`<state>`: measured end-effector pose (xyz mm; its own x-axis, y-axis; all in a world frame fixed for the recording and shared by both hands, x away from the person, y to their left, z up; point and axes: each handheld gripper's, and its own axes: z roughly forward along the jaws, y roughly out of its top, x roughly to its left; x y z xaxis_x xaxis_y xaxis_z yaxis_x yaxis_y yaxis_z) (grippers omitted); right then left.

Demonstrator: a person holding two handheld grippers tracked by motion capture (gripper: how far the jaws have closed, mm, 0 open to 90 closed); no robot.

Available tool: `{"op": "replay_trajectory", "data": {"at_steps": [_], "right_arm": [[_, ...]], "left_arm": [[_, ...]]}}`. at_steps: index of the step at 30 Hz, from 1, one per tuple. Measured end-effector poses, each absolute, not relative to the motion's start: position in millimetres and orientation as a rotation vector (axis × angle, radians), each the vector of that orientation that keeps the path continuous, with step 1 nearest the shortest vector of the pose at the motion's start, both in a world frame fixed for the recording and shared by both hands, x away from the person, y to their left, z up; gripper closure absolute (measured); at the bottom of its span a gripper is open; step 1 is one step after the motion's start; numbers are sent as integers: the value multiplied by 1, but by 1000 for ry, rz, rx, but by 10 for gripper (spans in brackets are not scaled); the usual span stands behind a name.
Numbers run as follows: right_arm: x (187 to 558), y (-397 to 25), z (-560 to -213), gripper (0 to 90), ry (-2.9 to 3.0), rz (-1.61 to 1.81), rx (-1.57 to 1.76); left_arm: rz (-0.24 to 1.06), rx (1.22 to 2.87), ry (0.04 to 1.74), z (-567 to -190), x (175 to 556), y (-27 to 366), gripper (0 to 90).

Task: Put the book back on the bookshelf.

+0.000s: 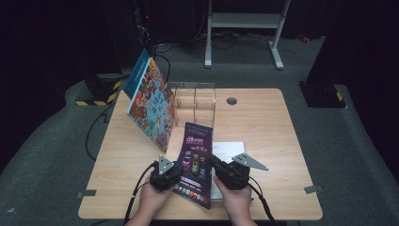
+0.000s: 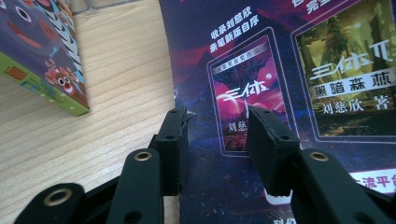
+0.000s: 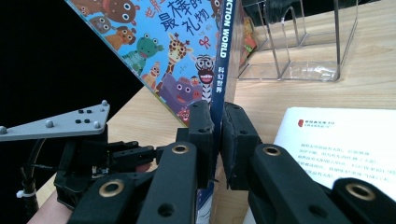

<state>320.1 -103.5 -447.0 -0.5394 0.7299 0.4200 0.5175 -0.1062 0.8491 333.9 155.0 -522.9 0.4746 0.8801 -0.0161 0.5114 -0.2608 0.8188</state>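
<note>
Dark magazine [image 1: 195, 162] is held tilted above the surface [image 1: 263, 122], btwn both hands. Right gripper [image 3: 215, 140]: fingers pinched shut on its spine edge. Left gripper [image 2: 217, 140]: fingers apart, cover's left edge w/ one finger either side, probably not touching. Picture book [image 1: 151, 102] leans nearby against the clear rack [image 1: 195, 106].

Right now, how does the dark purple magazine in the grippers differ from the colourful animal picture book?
The dark purple magazine is thin, dark and pinched at its spine by the right gripper; the colourful animal picture book is larger, bright and leans tilted against the clear acrylic rack, ungripped. Both carry Chinese text.
</note>
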Motion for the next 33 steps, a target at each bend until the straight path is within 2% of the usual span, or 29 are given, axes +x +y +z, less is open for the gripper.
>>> {"op": "replay_trajectory", "data": {"at_steps": [13,33], "right_arm": [[327,-96,-430,848,1962,1701,1309],[328,-100,-426,849,1947,1701,1275]], "left_arm": [[586,1880,1142,-510,328,161,576],[581,1864,1116,-501,324,160,565]]}}
